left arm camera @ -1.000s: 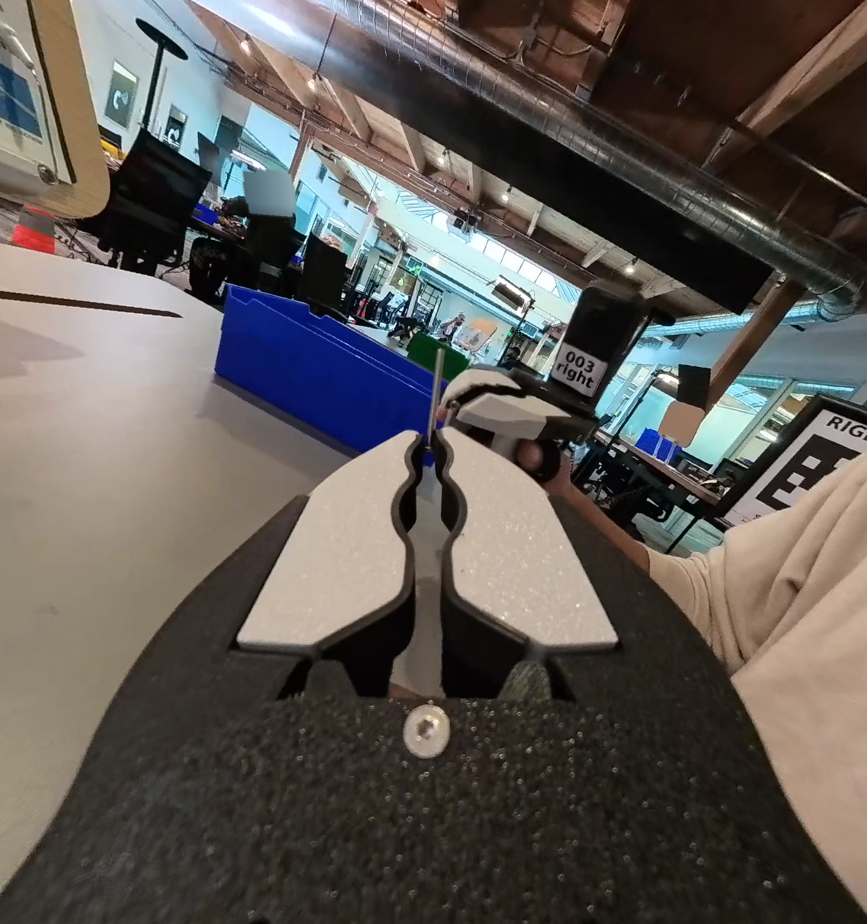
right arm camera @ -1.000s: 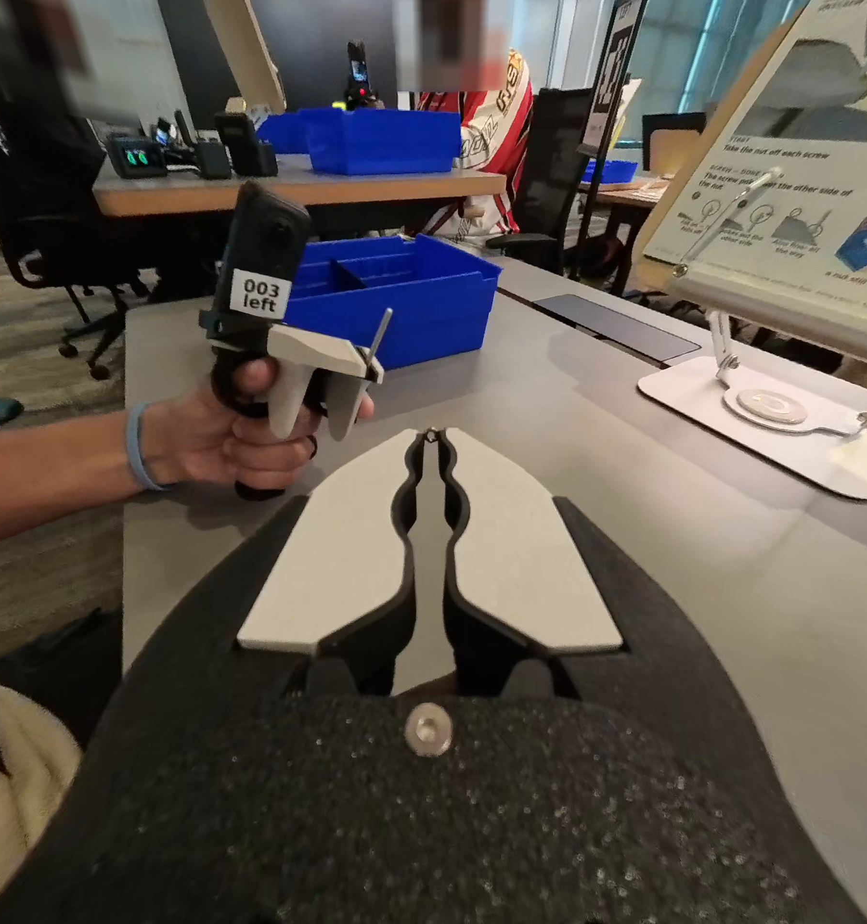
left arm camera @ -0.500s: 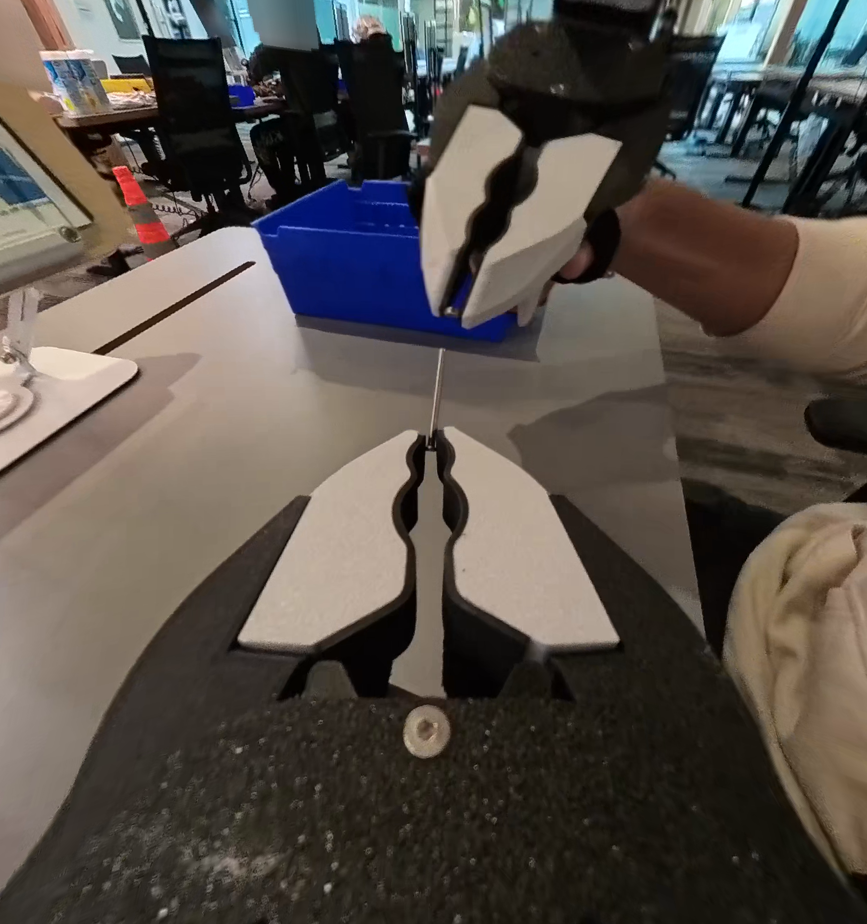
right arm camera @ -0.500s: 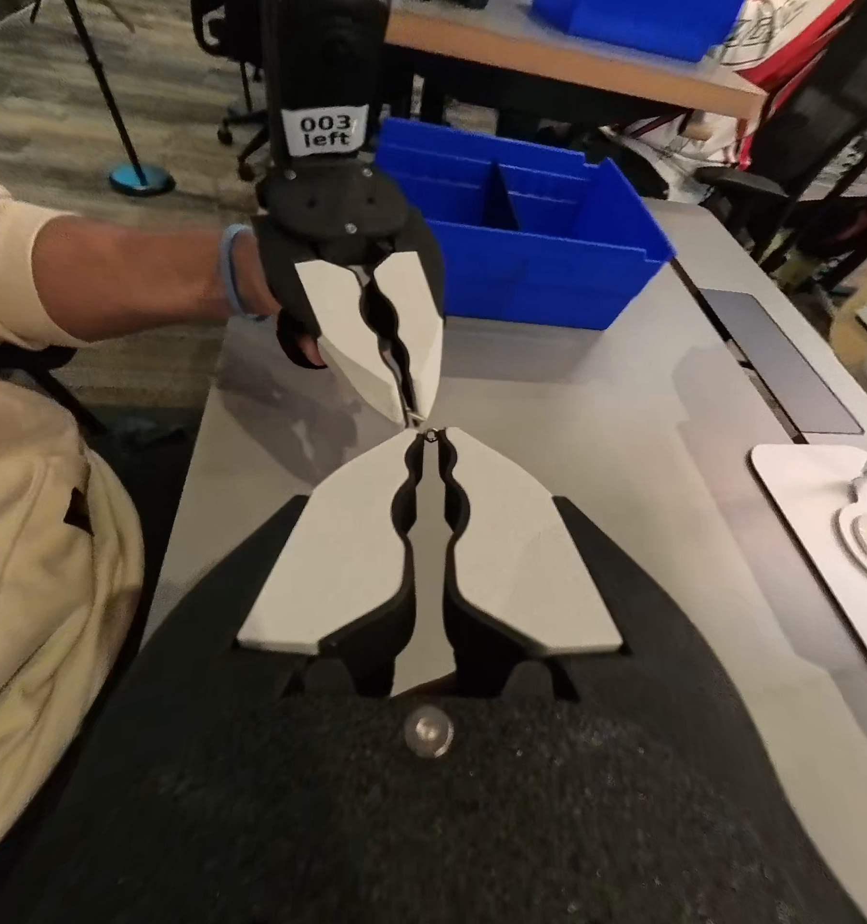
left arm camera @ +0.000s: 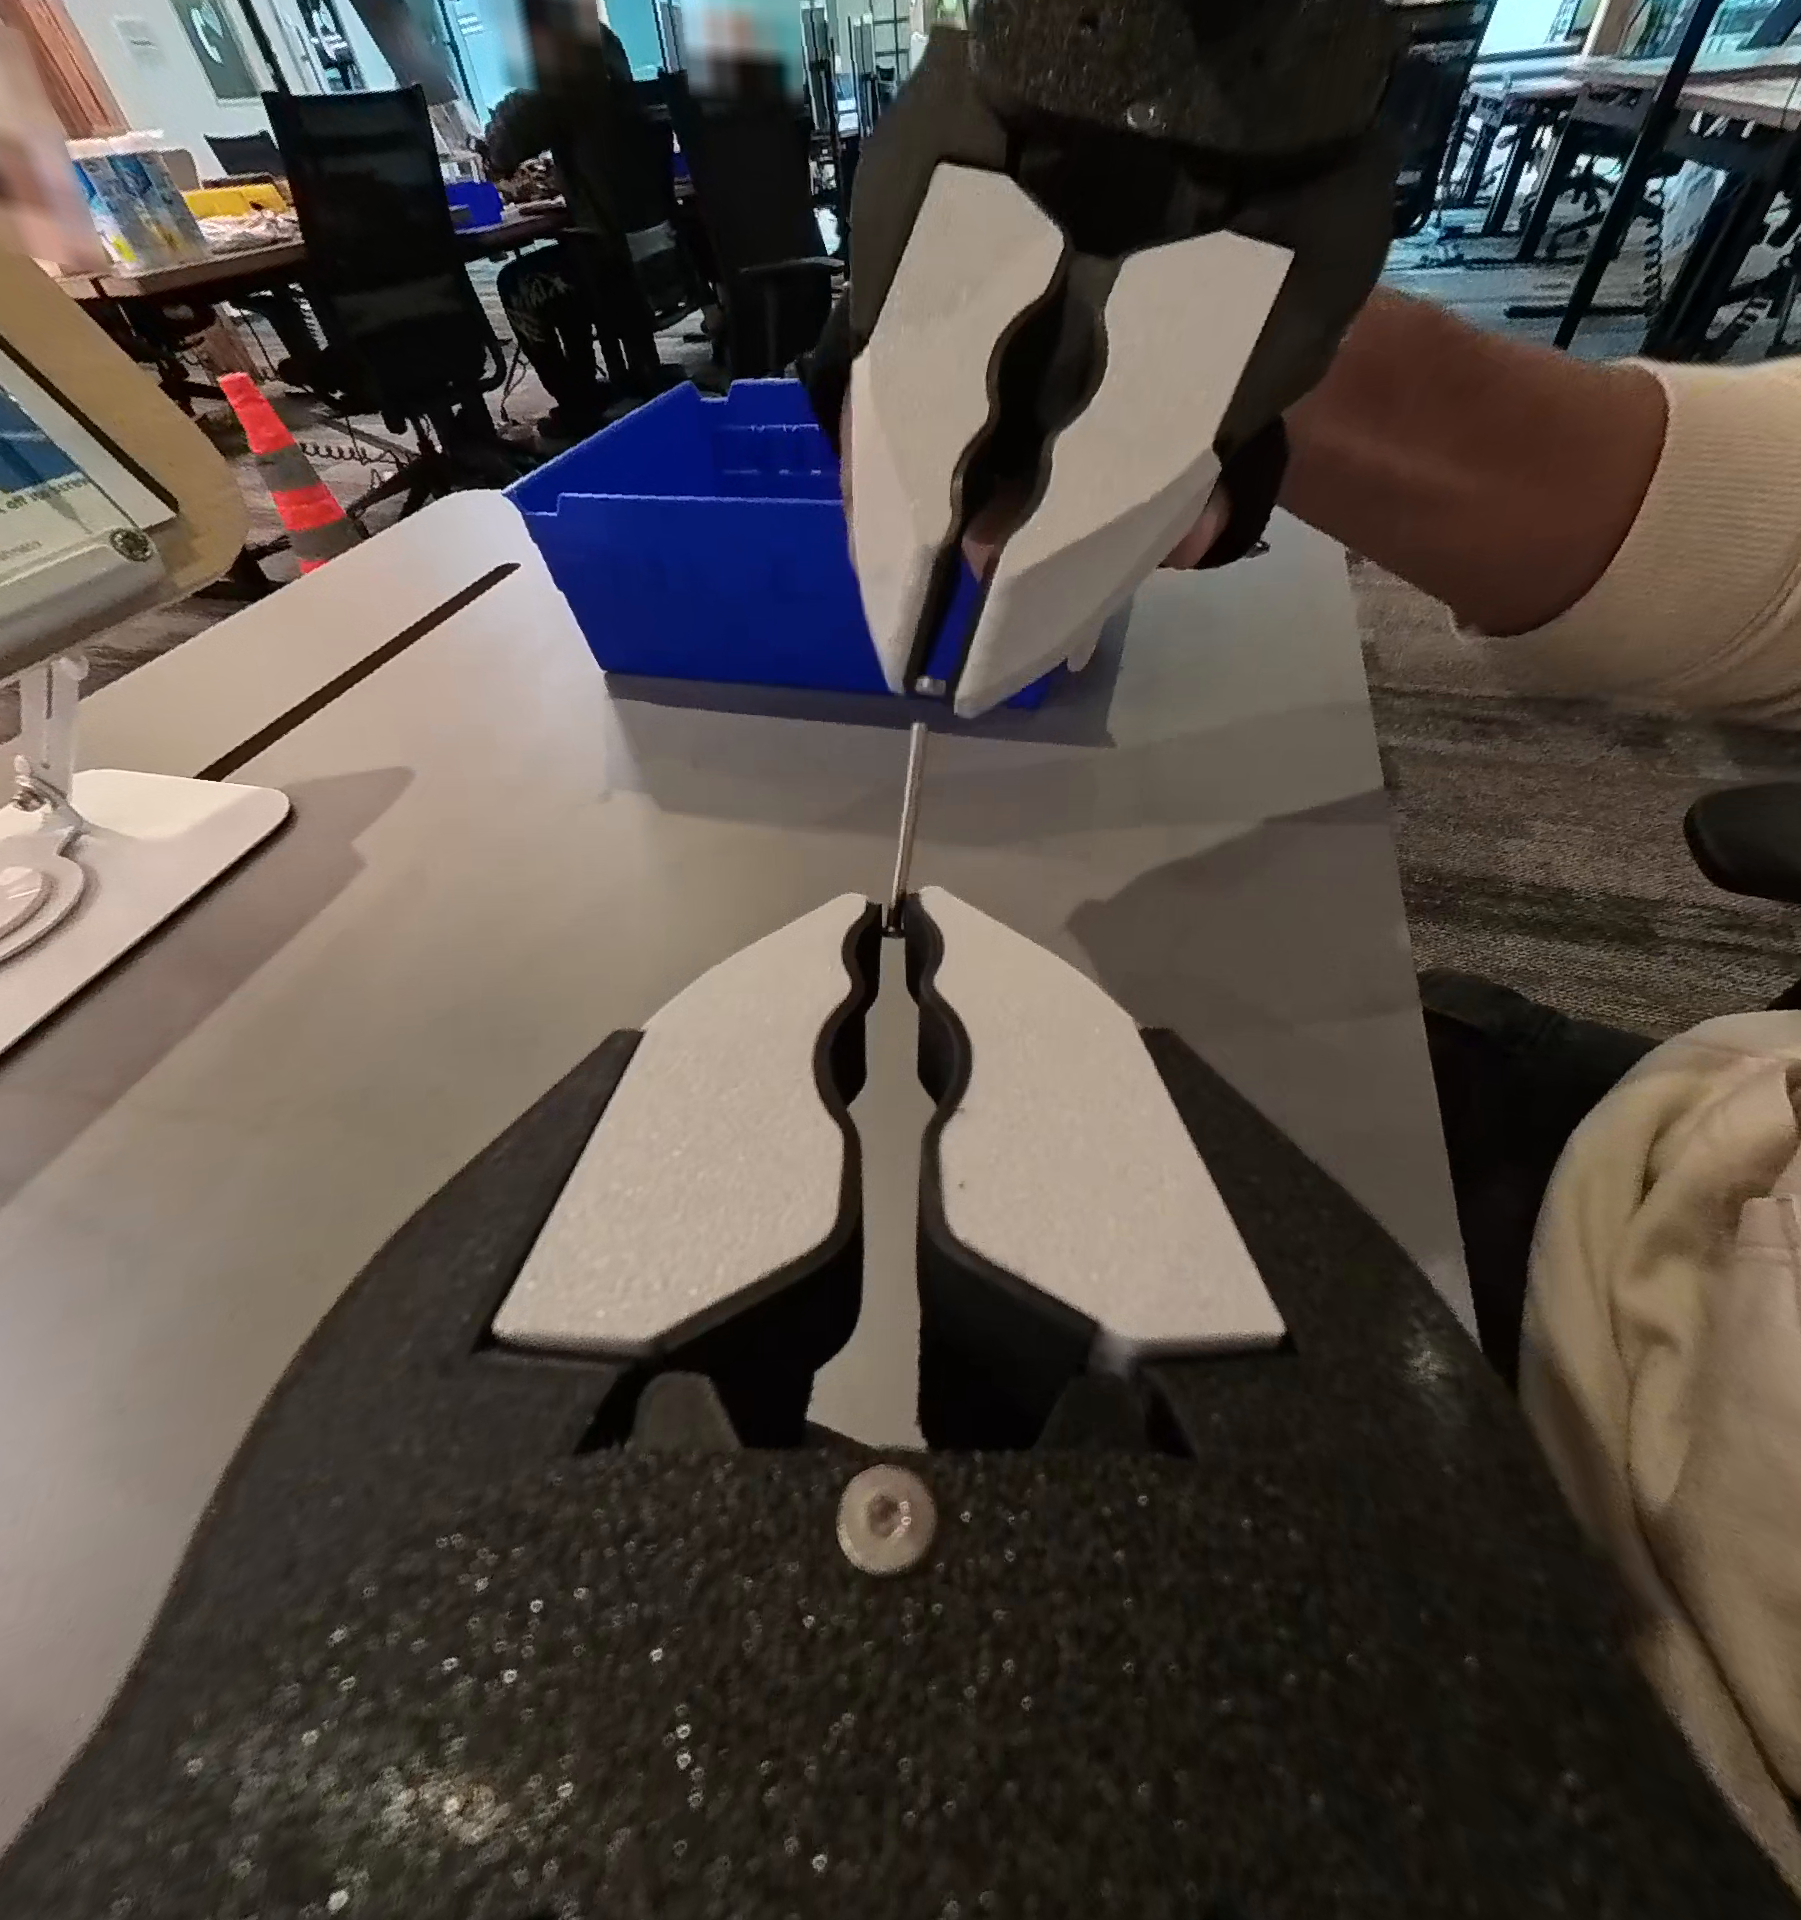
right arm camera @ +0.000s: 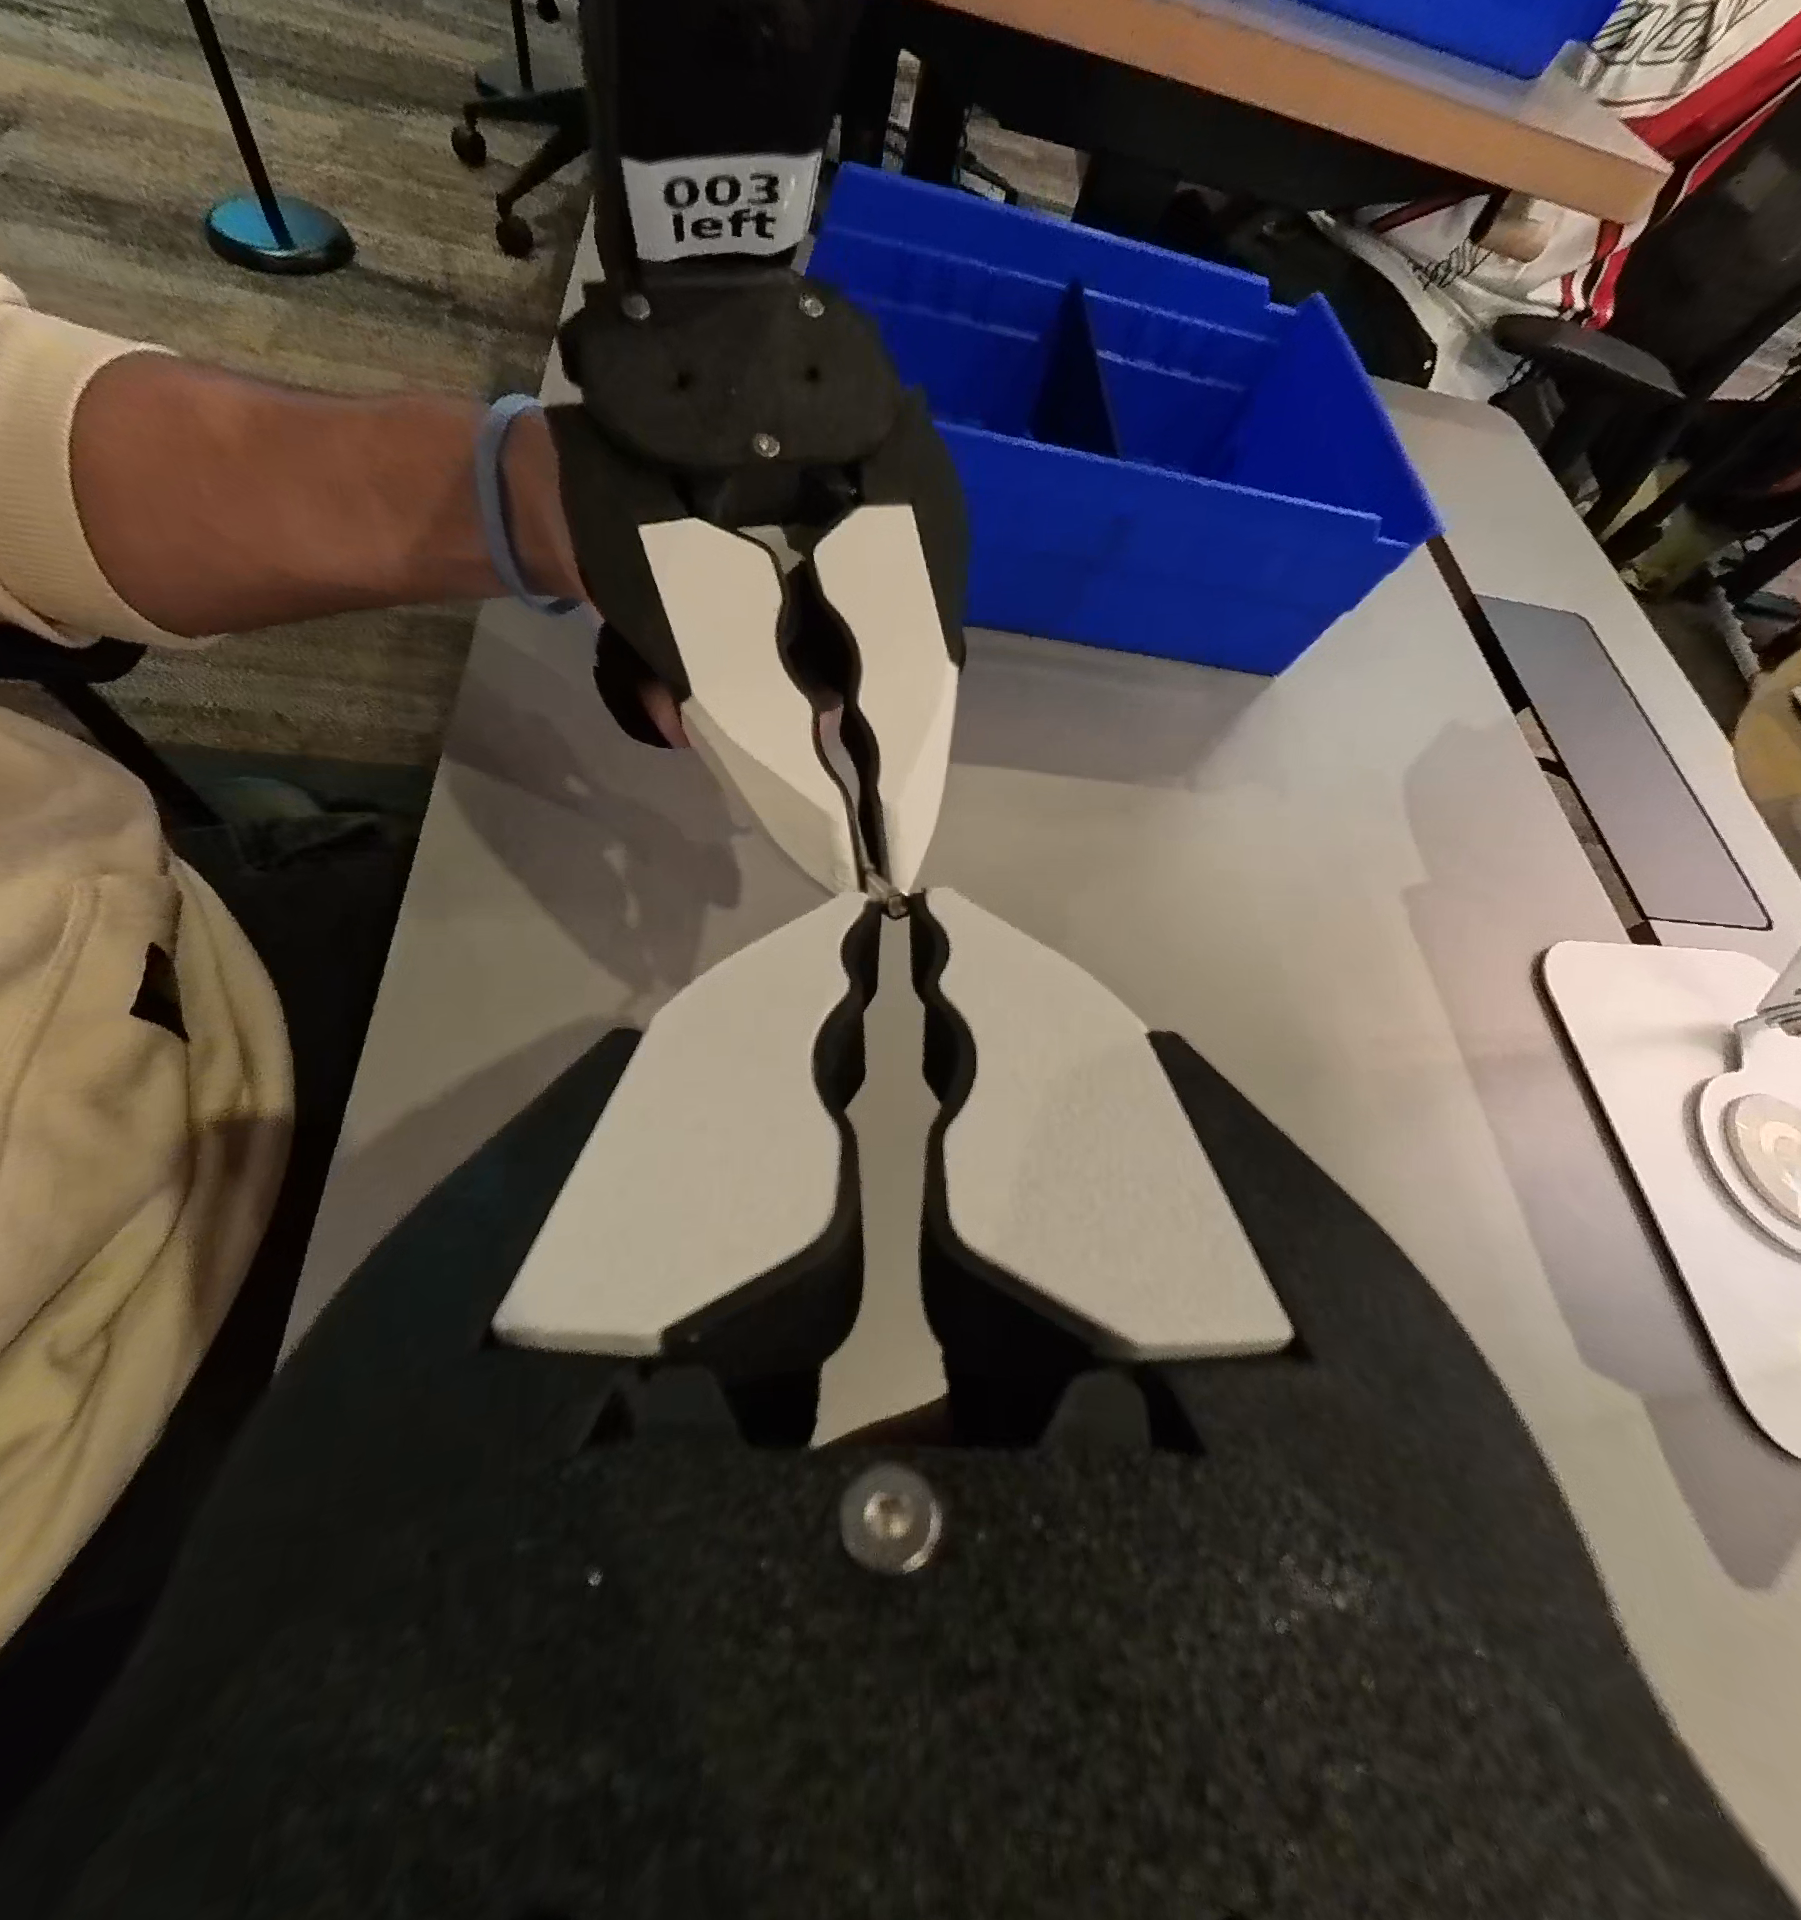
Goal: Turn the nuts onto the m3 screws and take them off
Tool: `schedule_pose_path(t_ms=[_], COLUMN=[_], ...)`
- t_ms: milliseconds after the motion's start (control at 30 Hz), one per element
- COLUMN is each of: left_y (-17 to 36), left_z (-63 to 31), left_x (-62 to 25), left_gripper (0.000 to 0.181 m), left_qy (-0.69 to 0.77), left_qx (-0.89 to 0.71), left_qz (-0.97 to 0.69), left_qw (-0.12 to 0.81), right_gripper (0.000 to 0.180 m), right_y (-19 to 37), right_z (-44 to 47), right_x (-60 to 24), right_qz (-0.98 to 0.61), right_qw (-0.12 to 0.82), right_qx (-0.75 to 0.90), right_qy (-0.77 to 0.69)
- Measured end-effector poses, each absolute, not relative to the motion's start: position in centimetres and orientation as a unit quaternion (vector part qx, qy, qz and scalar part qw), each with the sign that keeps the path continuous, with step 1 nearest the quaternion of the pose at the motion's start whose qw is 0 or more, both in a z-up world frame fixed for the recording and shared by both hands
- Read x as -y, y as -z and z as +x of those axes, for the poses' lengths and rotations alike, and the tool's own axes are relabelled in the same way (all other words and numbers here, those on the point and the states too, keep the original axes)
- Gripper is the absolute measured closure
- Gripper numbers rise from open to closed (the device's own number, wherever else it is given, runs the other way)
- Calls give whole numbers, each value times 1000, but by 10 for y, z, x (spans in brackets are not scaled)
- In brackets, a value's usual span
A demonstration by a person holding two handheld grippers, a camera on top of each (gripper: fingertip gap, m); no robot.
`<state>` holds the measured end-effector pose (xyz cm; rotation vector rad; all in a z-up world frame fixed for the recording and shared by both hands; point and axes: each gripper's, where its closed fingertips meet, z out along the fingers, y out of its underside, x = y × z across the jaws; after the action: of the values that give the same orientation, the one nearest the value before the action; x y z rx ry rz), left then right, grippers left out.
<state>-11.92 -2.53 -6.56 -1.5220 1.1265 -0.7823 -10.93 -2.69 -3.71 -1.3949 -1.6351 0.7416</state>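
We see a white label [right arm camera: 721, 206] with dark printed characters on the black body of the left gripper [right arm camera: 868, 881], facing the right wrist view. On the left of the left wrist view, an instruction board [left arm camera: 18, 488] on a stand carries a printed sheet with blue graphics and small lines of print. A garment [right arm camera: 1644, 42] behind the blue bin [right arm camera: 1166, 540] bears printed lettering, mostly cut off

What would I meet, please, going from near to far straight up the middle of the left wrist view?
left gripper → screw → nut → right gripper → blue bin
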Motion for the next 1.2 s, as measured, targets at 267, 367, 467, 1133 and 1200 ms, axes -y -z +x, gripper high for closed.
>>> schedule_pose_path(t_ms=[267,367,467,1133,1200], left_y=[63,63,63,78,78], left_z=[-120,-119,-117,-115,-115], left_x=[27,27,29,8,9], left_gripper=[177,177,177,177,177], left_qy=[333,338,348,304,311], left_qx=[-467,-466,-465,-431,-430], left_qz=[-633,-632,-630,-668,-666], left_qw=[520,518,516,525,524], right_gripper=[175,174,175,171,169], right_y=[38,39,39,51,52], right_z=[-111,-111,-111,-111,-112], right_x=[27,28,27,7,9], right_qz=[-555,-555,-554,-604,-605], right_qw=[413,415,421,445,443], right_qx=[658,657,654,610,606], right_qy=[-297,-296,-297,-255,-265])
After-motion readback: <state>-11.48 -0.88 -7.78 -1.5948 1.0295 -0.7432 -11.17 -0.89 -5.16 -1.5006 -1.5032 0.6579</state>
